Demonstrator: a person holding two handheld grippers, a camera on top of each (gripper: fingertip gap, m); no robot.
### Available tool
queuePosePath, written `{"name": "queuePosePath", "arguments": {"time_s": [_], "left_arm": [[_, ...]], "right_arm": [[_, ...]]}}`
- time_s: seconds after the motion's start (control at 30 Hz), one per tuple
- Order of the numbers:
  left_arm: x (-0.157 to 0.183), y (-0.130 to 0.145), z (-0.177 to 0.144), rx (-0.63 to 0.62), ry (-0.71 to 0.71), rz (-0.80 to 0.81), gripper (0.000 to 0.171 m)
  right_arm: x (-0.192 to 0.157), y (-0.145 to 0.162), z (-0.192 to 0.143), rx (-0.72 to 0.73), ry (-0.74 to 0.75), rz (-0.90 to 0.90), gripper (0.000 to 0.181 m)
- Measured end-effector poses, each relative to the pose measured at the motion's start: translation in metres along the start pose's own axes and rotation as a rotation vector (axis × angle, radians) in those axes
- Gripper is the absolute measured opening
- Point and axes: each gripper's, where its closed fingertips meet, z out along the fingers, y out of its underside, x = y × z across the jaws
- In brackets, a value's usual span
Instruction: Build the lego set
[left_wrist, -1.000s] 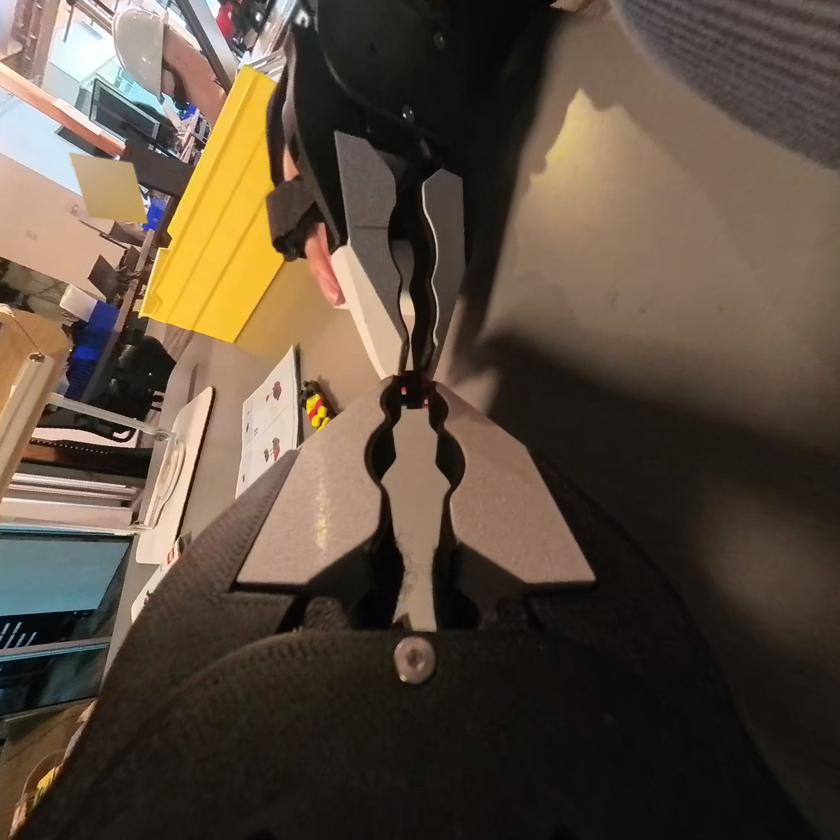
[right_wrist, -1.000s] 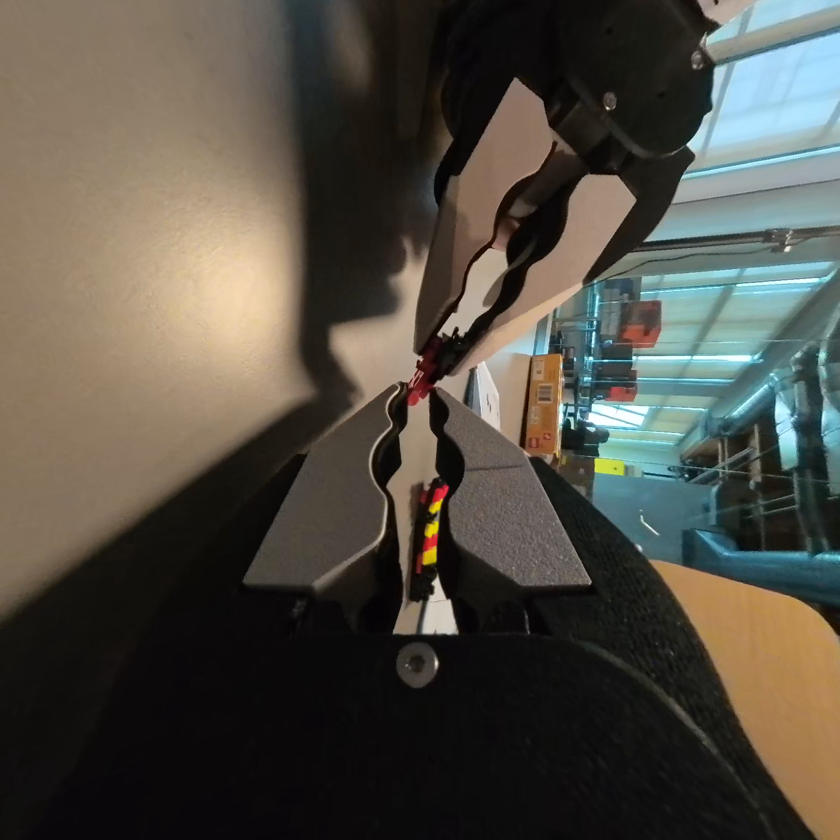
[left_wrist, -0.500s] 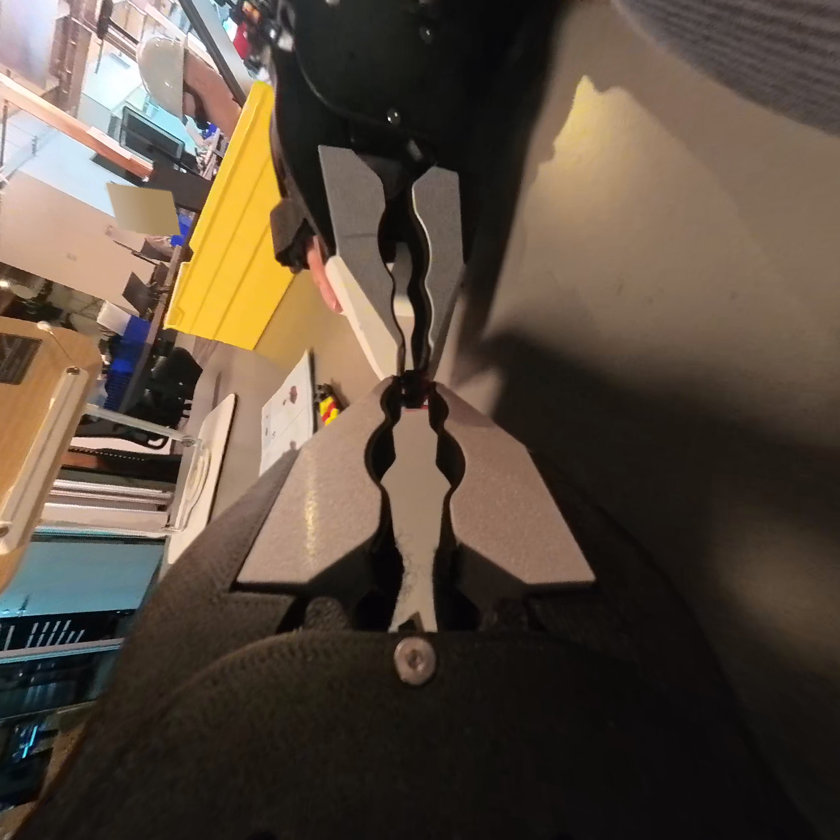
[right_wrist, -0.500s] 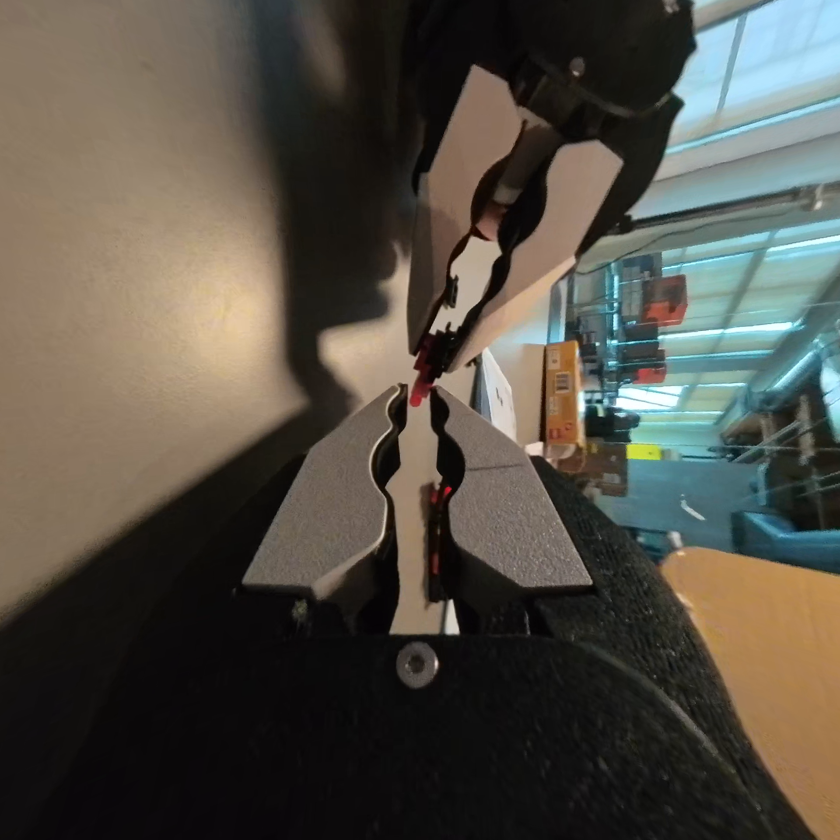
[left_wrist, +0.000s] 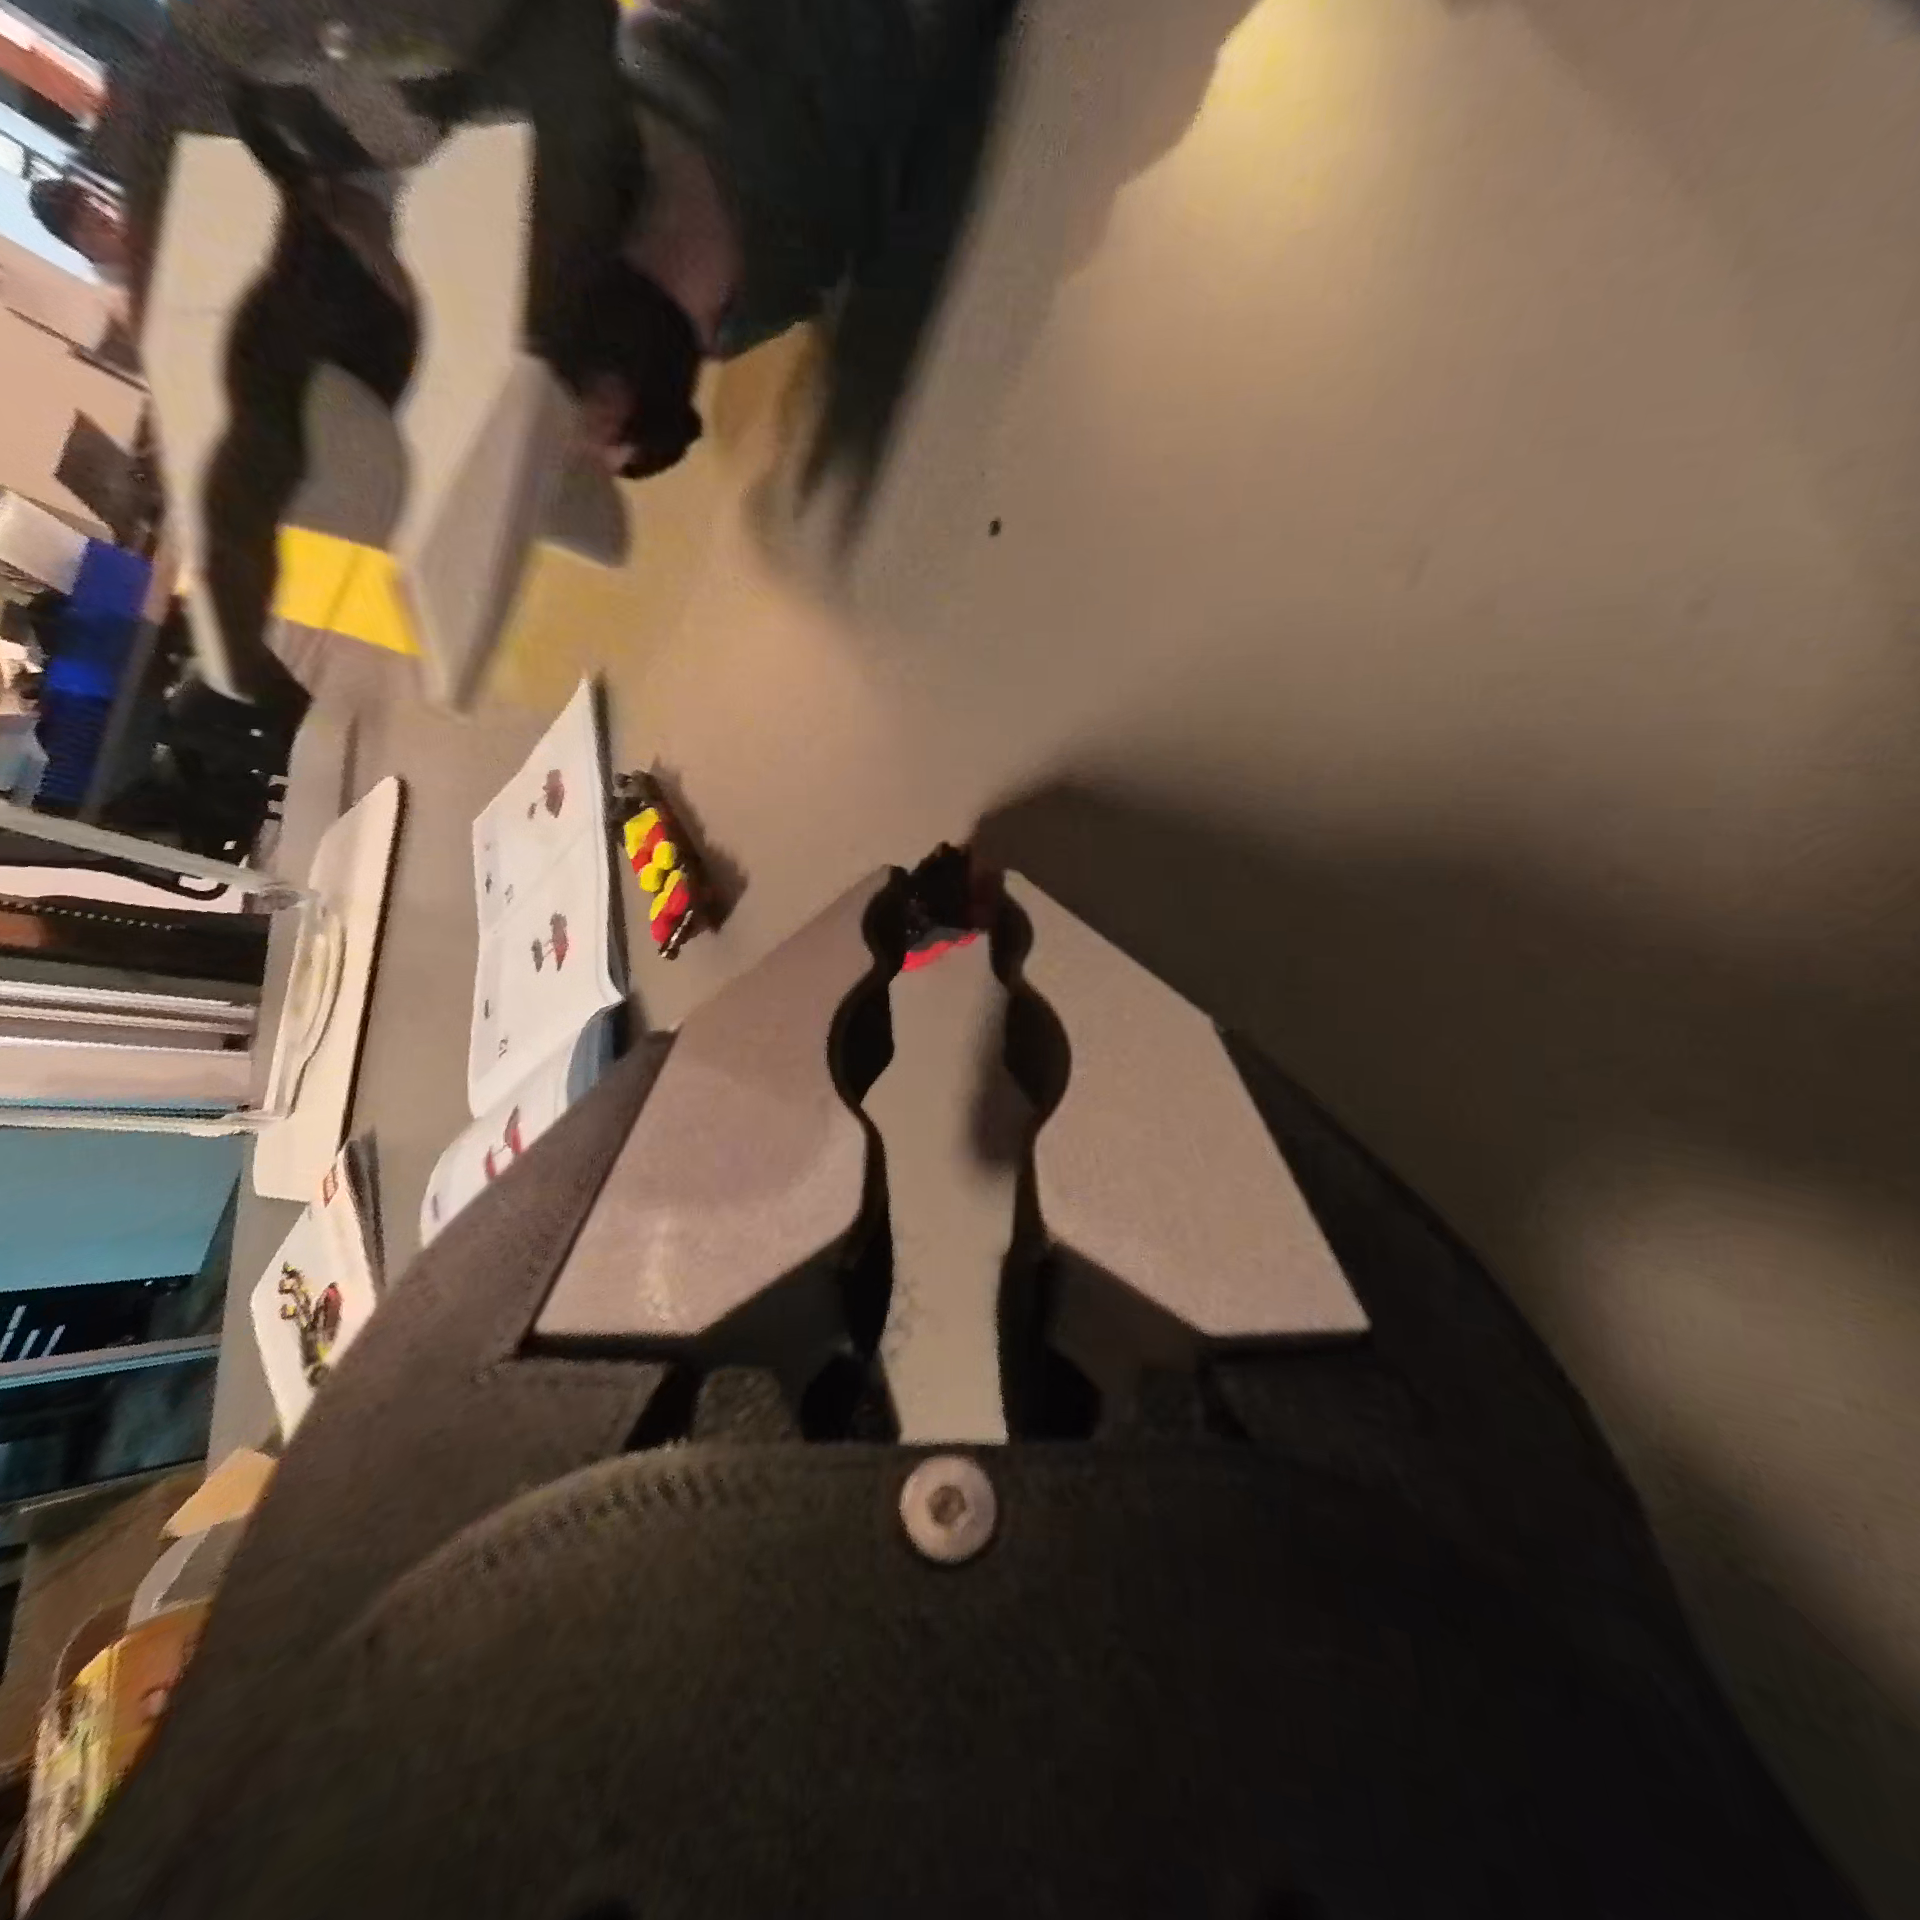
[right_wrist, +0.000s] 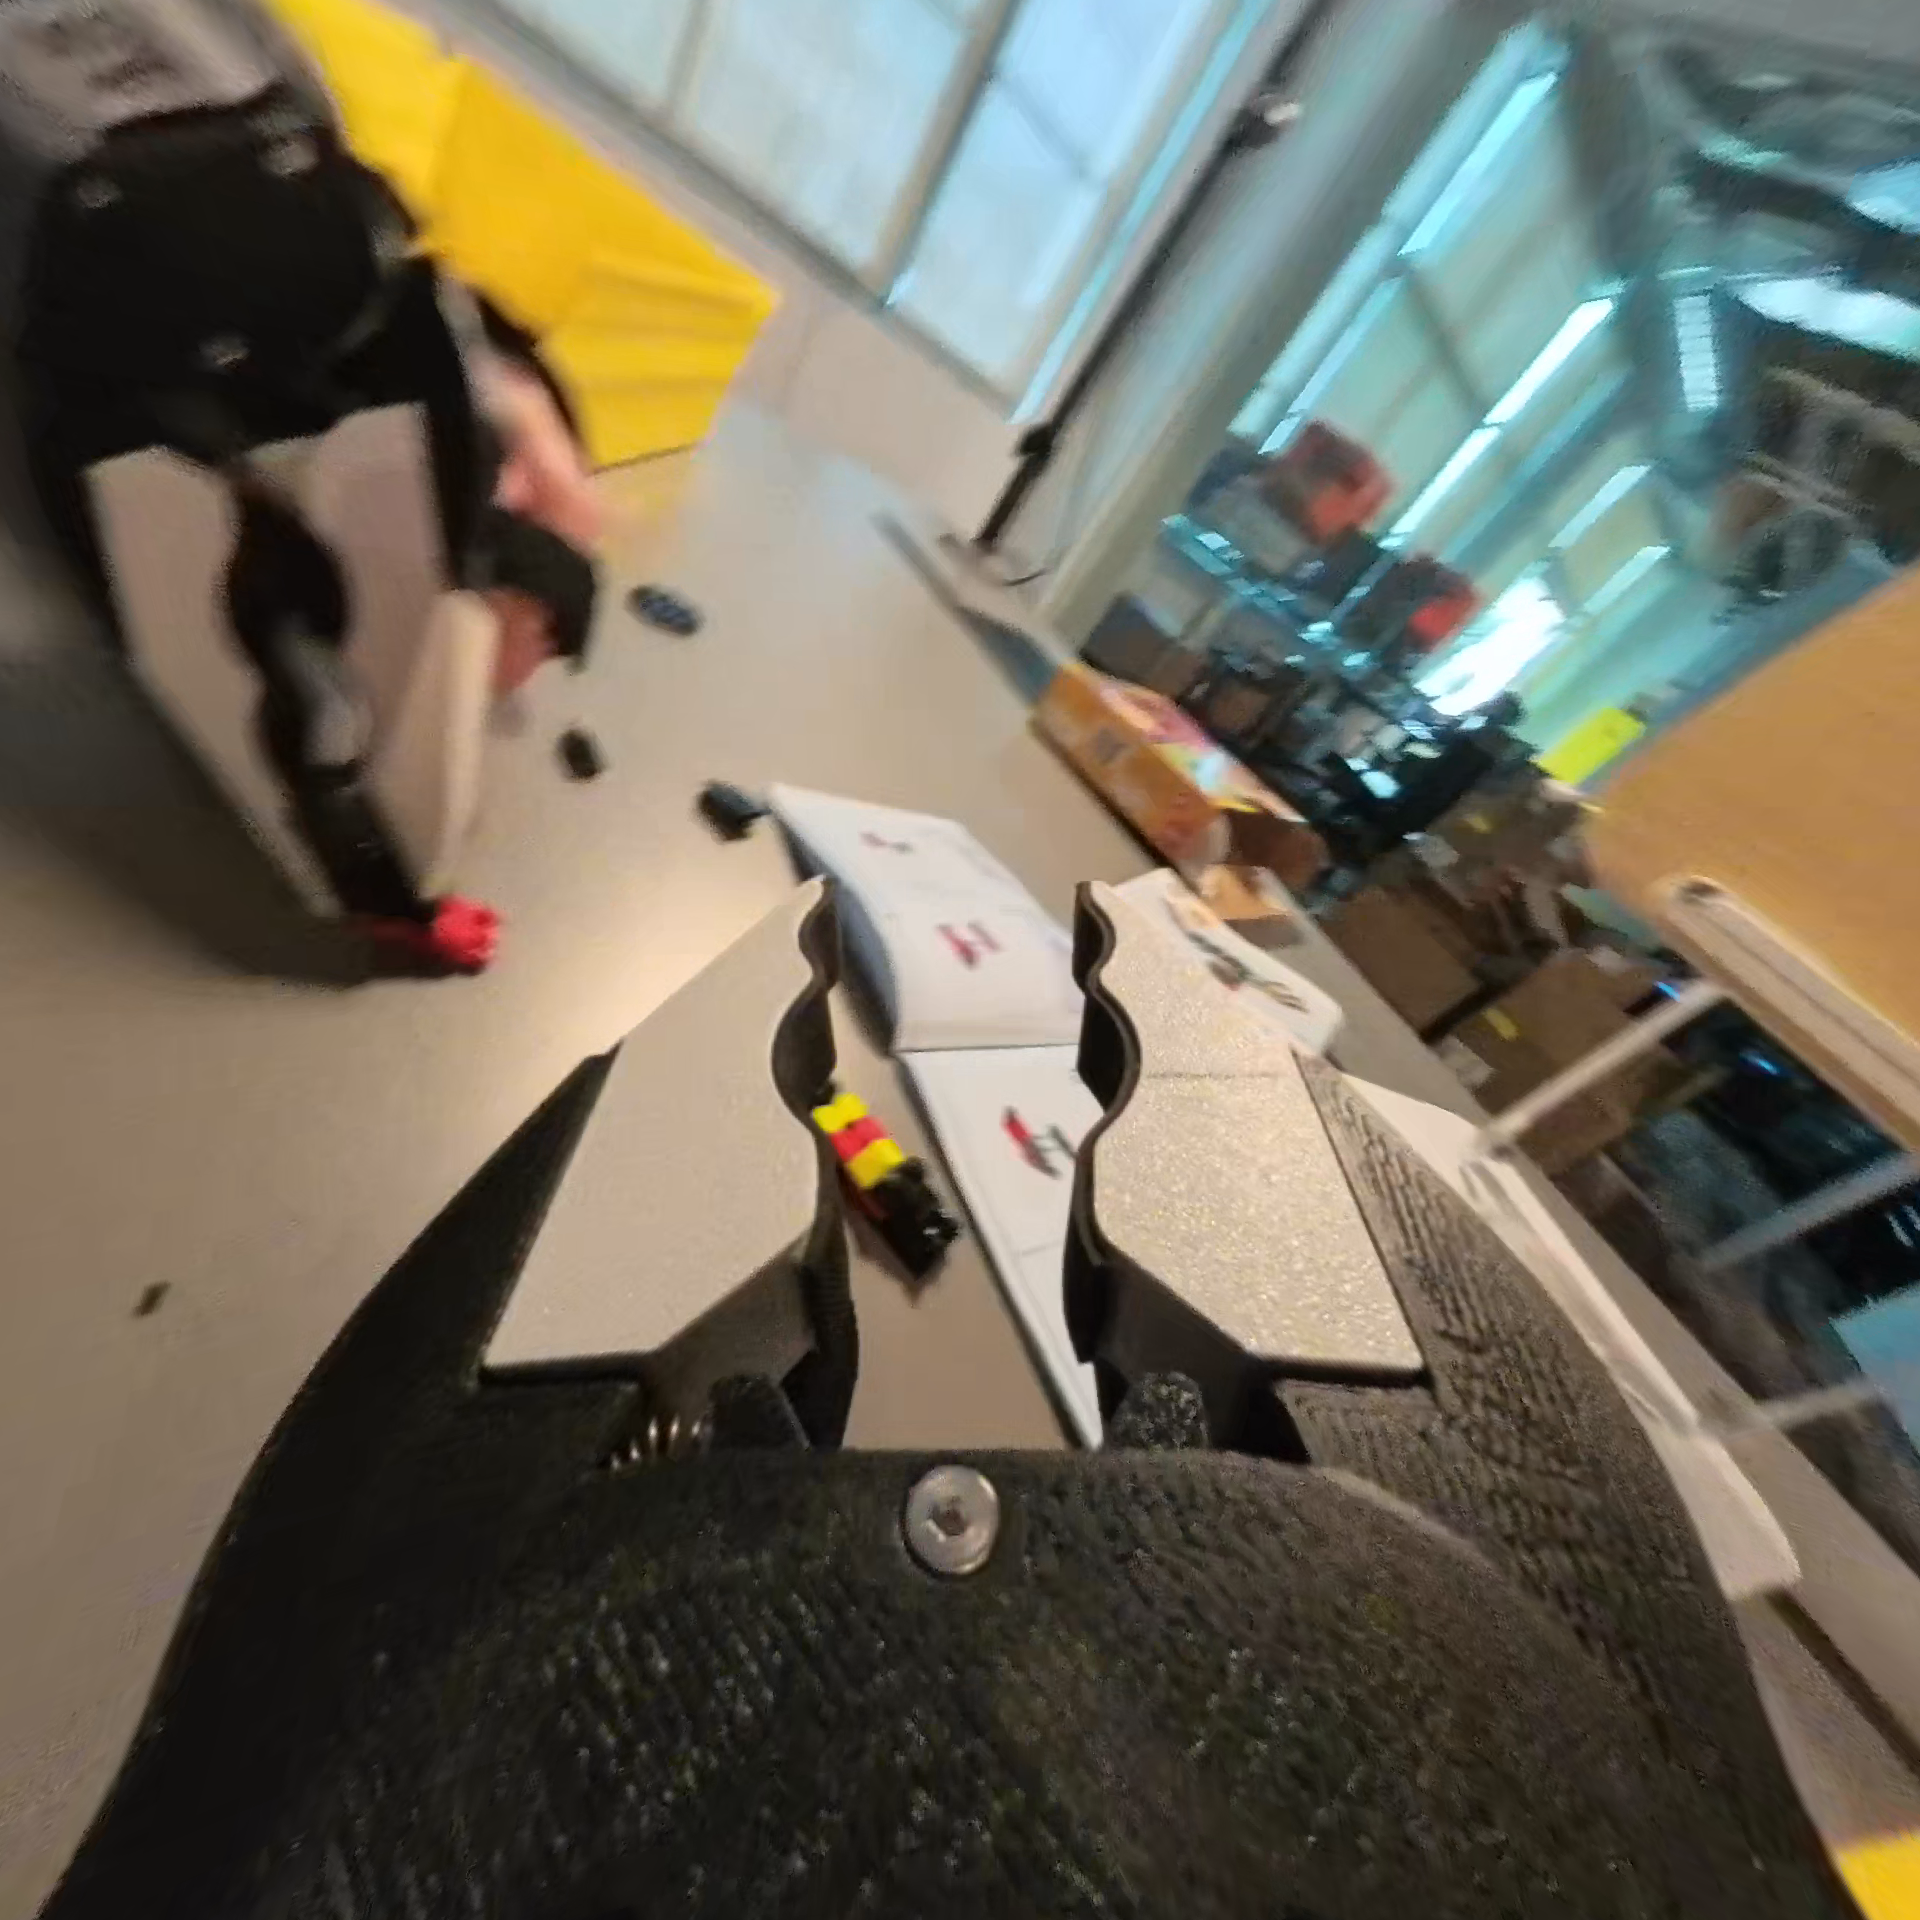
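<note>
- Red-and-black lego piece (left_wrist: 940, 914) pinched at the tips of the left hand-held gripper (left_wrist: 943, 902), just above the grey surface (left_wrist: 1455, 520).
- Right hand-held gripper (right_wrist: 951, 904) spread wide, nothing between its fingers.
- Yellow-red-black sub-assembly (right_wrist: 883, 1174) lies just ahead of it, touching the instruction booklet (right_wrist: 935, 914).
- Advice: square up on the sub-assembly's long sides and close gently; the booklet edge could snag.

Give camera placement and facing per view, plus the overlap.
Left wrist view: on the left gripper, looking along its fingers at the red-and-black piece they clamp; grey table behind.
Right wrist view: on the right gripper, fingers apart, facing the instruction booklet.
Shared: yellow-and-red lego assembly, booklet, each other's gripper.
</note>
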Motion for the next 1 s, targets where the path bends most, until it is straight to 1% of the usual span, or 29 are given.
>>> {"name": "queuePosePath", "arguments": {"time_s": [0.07,0.13,0.2,0.27,0.37,0.43,0.5,0.57,0.63,0.67,0.7,0.73,0.77,0.8,0.87,0.9,0.93,0.97,1.0], "left_arm": [[0.001,-0.002,-0.001,0.005,0.003,-0.006,0.017],[0.001,-0.006,-0.003,0.023,0.009,-0.041,0.028],[0.0,-0.011,-0.006,0.055,0.013,-0.103,0.036],[-0.005,-0.016,-0.013,0.104,-0.008,-0.183,0.042],[-0.02,-0.026,-0.032,0.226,-0.088,-0.339,0.047],[-0.032,-0.033,-0.051,0.297,-0.167,-0.422,0.05],[-0.046,-0.041,-0.076,0.335,-0.279,-0.46,0.052],[-0.06,-0.055,-0.112,0.358,-0.415,-0.474,0.053],[-0.075,-0.059,-0.159,0.347,-0.593,-0.515,0.05],[-0.081,-0.054,-0.186,0.306,-0.69,-0.545,0.048],[-0.086,-0.044,-0.214,0.236,-0.78,-0.58,0.046],[-0.09,-0.03,-0.243,0.136,-0.869,-0.626,0.044],[-0.092,-0.011,-0.272,0.005,-0.942,-0.672,0.039],[-0.088,0.009,-0.295,-0.144,-0.975,-0.71,0.033],[-0.073,0.053,-0.332,-0.421,-0.968,-0.825,0.032],[-0.061,0.073,-0.341,-0.526,-0.911,-0.903,0.032],[-0.05,0.091,-0.346,-0.6,-0.85,-0.981,0.033],[-0.043,0.105,-0.349,-0.642,-0.802,-1.034,0.029],[-0.036,0.119,-0.348,-0.664,-0.739,-1.078,0.021]], "right_arm": [[0.021,-0.002,-0.008,0.046,0.094,0.039,0.043],[0.036,-0.004,-0.015,0.076,0.169,0.046,0.043],[0.049,-0.008,-0.023,0.107,0.244,0.028,0.044],[0.058,-0.009,-0.029,0.119,0.294,0.008,0.043],[0.068,-0.007,-0.036,0.119,0.349,-0.006,0.044],[0.073,-0.007,-0.039,0.123,0.38,0.002,0.044],[0.074,-0.005,-0.039,0.12,0.382,0.016,0.043],[0.072,-0.004,-0.039,0.118,0.378,0.025,0.042],[0.07,-0.003,-0.037,0.112,0.369,0.022,0.04],[0.069,-0.003,-0.036,0.109,0.365,0.022,0.039],[0.068,-0.002,-0.034,0.107,0.36,0.023,0.039],[0.067,-0.002,-0.033,0.107,0.354,0.026,0.038],[0.066,-0.002,-0.032,0.106,0.348,0.029,0.038],[0.065,-0.002,-0.031,0.103,0.344,0.033,0.037],[0.063,0.0,-0.029,0.089,0.334,0.049,0.035],[0.063,0.002,-0.028,0.081,0.331,0.055,0.035],[0.063,0.004,-0.027,0.071,0.333,0.058,0.034],[0.064,0.006,-0.027,0.06,0.338,0.06,0.034],[0.065,0.007,-0.026,0.052,0.343,0.062,0.034]]}}
